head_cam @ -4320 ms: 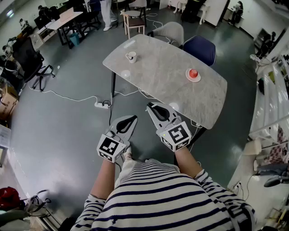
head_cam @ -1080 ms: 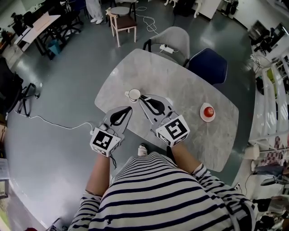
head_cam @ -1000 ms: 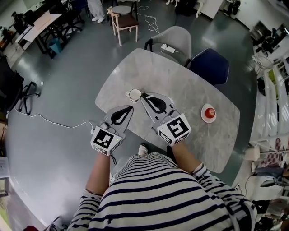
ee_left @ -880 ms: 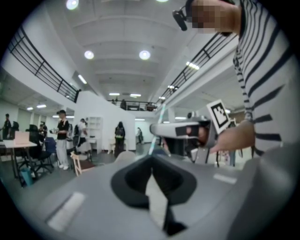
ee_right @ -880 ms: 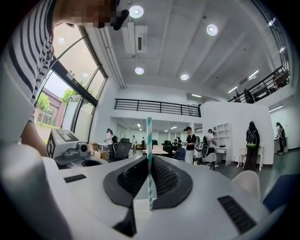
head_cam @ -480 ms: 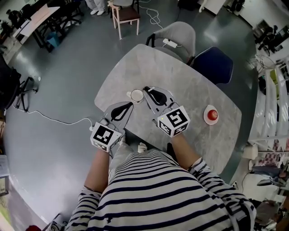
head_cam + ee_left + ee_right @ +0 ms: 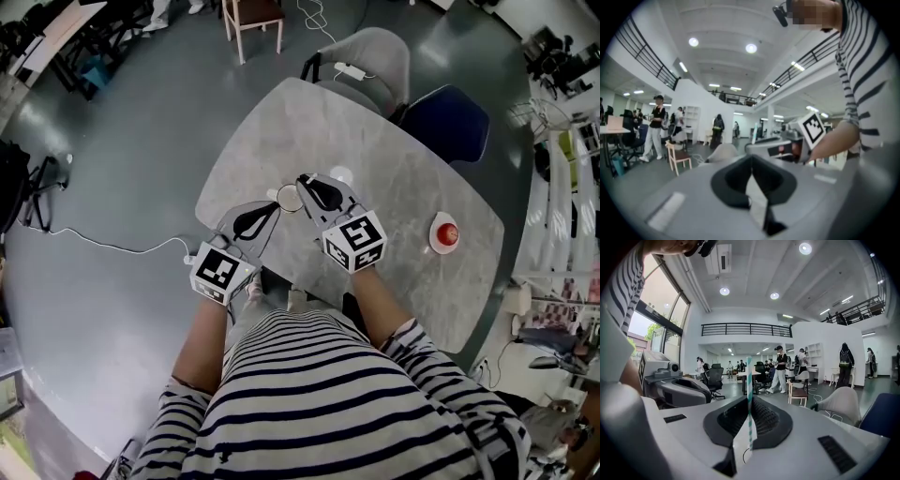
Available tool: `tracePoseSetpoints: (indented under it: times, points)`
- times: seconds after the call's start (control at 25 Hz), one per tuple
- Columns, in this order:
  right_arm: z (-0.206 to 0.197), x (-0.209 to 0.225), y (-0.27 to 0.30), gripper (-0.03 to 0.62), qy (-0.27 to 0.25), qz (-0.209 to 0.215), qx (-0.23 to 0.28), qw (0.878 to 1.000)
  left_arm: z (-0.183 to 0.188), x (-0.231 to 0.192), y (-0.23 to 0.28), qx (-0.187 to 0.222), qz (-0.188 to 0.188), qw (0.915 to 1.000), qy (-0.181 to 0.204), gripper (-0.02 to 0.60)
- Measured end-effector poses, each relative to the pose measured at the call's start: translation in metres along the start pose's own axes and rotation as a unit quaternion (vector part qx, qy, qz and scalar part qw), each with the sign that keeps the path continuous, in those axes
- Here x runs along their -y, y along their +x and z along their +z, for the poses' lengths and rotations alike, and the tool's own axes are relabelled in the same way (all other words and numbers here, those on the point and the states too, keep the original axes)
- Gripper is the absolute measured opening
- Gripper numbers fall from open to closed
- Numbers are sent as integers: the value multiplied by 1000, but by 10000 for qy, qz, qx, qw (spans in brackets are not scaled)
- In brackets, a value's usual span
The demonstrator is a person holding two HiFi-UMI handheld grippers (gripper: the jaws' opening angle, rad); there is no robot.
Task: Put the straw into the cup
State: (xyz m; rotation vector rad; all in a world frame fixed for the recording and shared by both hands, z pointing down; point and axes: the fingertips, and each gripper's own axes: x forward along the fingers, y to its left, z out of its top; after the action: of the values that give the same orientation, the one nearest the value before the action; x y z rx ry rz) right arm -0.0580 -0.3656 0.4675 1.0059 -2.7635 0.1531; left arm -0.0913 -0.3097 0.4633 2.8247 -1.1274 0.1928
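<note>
A small white cup stands near the table's front left edge. My right gripper sits just right of the cup, its jaw partly covering the rim. It is shut on a teal-and-white striped straw that stands upright between the jaws. The straw cannot be made out in the head view. Just below and left of the cup is my left gripper. In the left gripper view, the left gripper is shut with nothing in it.
The grey marble table carries a white saucer with a red object at its right. A grey chair and a blue chair stand at the far side. The table's front edge runs under my forearms.
The person has walked up to the table since the oldest frame. Over the last second both grippers closed in on the cup, and the right jaw now overlaps its rim.
</note>
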Motion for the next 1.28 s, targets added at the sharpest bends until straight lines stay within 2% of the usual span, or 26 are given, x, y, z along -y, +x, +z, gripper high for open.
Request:
tracePoseSetpoints:
  times: [0.28, 0.6, 1.28]
  points:
    - [-42, 12, 28, 25, 167, -110, -410, 9990, -11, -22, 7, -7, 15, 9999, -135, 8]
    - [-103, 16, 44, 25, 330, -101, -1057, 9938, -31, -23, 13, -157, -50, 9996, -239, 8]
    - [-146, 14, 54, 25, 311, 61, -1733, 9844, -33, -28, 22, -277, -70, 9988, -402, 8]
